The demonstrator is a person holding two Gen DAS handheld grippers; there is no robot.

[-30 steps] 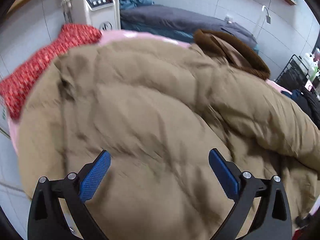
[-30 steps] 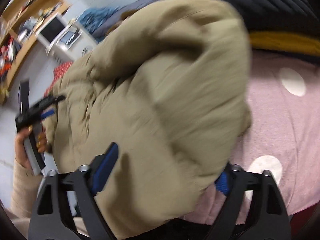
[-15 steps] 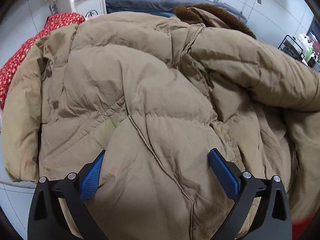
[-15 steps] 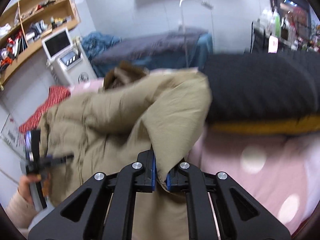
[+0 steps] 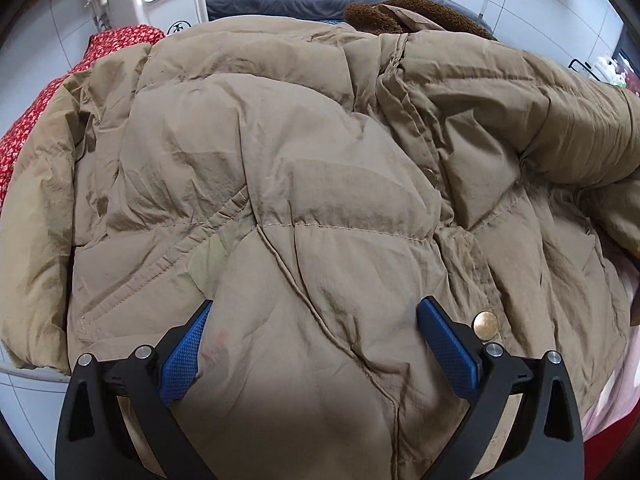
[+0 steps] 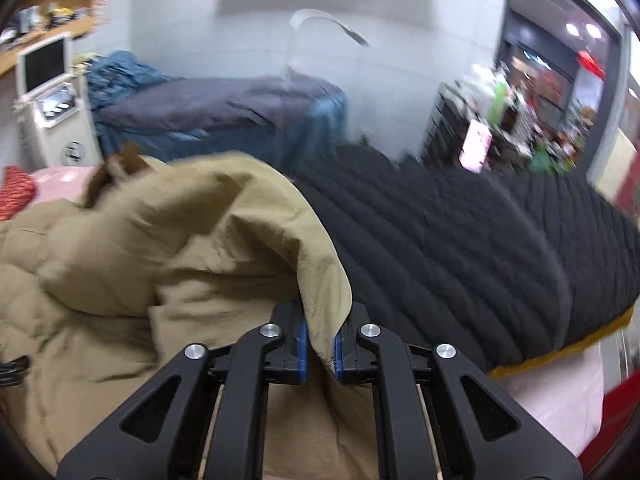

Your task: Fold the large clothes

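Both grippers, left gripper (image 5: 312, 344) and right gripper (image 6: 319, 350): black frames, silver screws, blue textured fingers (image 5: 182, 354); right view somewhat blurred.

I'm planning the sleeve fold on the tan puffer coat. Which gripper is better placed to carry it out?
Right. The right gripper is already shut on an edge of the tan puffer coat, lifting it. The left gripper hovers open over the coat's body, gripping nothing.

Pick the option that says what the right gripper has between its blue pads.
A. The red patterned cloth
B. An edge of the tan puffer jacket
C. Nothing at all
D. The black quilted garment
B: in the right wrist view the right gripper has its pads pinched on a fold of the tan puffer jacket.
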